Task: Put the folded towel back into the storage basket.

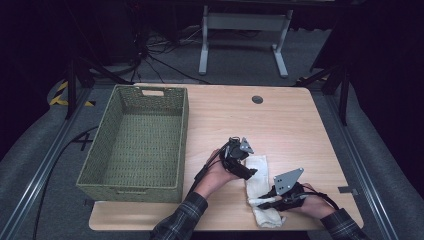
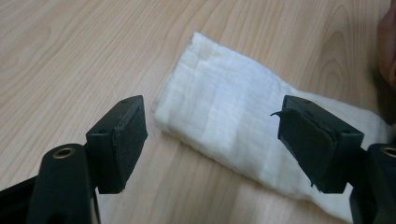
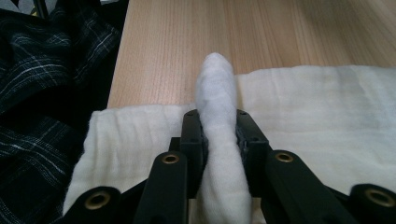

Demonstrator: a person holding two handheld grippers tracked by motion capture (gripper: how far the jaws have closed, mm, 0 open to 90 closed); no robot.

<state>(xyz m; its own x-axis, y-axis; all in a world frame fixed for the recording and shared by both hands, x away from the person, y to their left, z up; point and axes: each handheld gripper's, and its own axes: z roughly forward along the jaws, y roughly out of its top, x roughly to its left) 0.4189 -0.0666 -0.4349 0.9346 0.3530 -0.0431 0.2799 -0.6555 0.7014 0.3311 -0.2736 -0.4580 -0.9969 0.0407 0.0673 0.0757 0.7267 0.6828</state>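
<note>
Cloths: 1 white folded cloth (image 1: 259,189), flat on the table (image 1: 280,120) near its front edge, right of centre.
Grippers: 2.
Left gripper (image 2: 212,140): jaws apart, nothing between the pads, poised over the cloth's far end.
Right gripper (image 3: 218,133): jaws clamped on a pinched-up ridge of the cloth at its near end.
Baskets: 1 green woven basket (image 1: 137,145), left half of the table, well apart from the cloth.
In the way: nothing between cloth and basket; plaid sleeves (image 1: 182,217) at the table's front edge.
</note>
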